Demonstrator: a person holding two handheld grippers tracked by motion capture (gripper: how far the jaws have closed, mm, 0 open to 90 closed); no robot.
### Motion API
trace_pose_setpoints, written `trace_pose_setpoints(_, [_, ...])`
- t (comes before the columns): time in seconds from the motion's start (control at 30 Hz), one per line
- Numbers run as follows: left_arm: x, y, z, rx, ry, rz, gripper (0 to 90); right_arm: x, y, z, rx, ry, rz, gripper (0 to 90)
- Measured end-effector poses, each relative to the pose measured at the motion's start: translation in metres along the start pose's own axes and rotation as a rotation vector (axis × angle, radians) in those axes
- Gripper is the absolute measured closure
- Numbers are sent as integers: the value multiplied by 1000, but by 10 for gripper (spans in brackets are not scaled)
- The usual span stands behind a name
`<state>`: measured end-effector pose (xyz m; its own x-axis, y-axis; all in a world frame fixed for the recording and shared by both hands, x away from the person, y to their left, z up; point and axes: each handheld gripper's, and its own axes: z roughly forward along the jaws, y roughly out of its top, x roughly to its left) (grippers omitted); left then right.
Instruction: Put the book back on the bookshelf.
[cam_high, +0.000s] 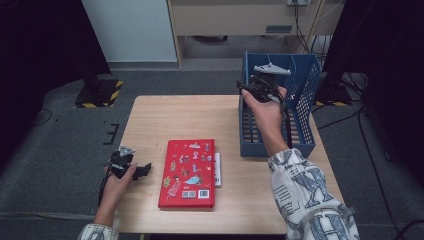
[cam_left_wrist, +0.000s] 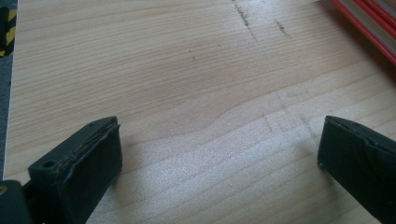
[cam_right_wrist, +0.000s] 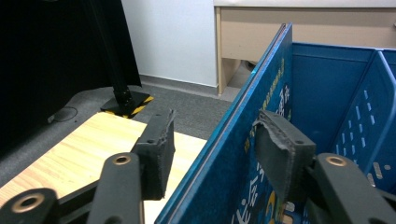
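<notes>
1 blue book (cam_right_wrist: 243, 154), upright at the left wall of the blue basket (cam_high: 305, 100), straddled by the open right gripper (cam_right_wrist: 212, 149): likely stiff, light, slick-covered, best pinched near its top edge; left gripper (cam_left_wrist: 219, 158) open, empty.
</notes>
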<state>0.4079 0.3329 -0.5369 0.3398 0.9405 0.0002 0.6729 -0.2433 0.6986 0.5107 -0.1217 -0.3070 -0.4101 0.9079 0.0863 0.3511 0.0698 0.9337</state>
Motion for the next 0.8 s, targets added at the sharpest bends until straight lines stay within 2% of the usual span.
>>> trace_pose_setpoints(0.1, [0, 0, 0, 0, 0, 0, 0, -1, 0, -1, -3, 1, -3, 411])
trace_pose_setpoints(0.3, [0, 0, 0, 1, 0, 0, 0, 0, -2, -3, -35, 2, -30, 232])
trace_pose_setpoints(0.4, [0, 0, 0, 1, 1, -1, 0, 2, -4, -5, -22, 1, -47, 156])
trace_pose_setpoints(0.57, [0, 0, 0, 5, 2, 3, 0, 4, -11, -11, -2, 25, -58, 103])
trace_pose_setpoints(0.8, [0, 0, 0, 4, -1, 2, 0, 0, -26, -23, -2, 64, -69, 67])
